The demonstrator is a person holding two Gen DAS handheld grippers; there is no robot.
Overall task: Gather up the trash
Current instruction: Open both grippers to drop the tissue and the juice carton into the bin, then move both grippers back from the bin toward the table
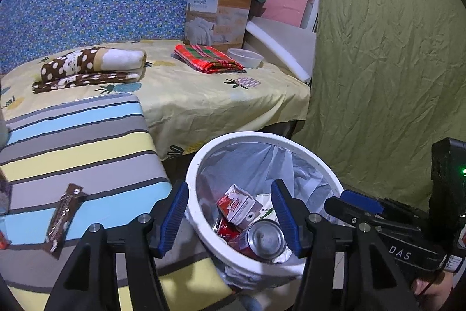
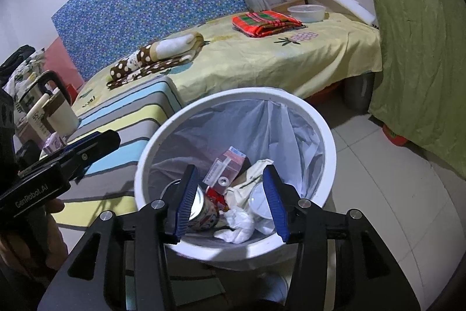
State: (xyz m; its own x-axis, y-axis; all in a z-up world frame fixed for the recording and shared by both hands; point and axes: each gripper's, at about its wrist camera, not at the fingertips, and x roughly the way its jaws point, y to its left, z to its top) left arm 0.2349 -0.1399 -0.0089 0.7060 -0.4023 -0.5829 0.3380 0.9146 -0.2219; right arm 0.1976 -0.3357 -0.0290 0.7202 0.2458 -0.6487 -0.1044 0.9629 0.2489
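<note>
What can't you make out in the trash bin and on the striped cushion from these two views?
- Bottom of the trash bin: both views, covered by the can, the carton and the crumpled tissue.
- The can's label: right wrist view, blocked by a finger of the right hand-held gripper.
- Print on the brown wrapper: left wrist view, too small.
- Items beside it at the left edge: left wrist view, cut off.

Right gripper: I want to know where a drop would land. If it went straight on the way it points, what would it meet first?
The right gripper, empty, would probably first meet the crumpled white tissue inside the white round bin; depth is unclear.
</note>
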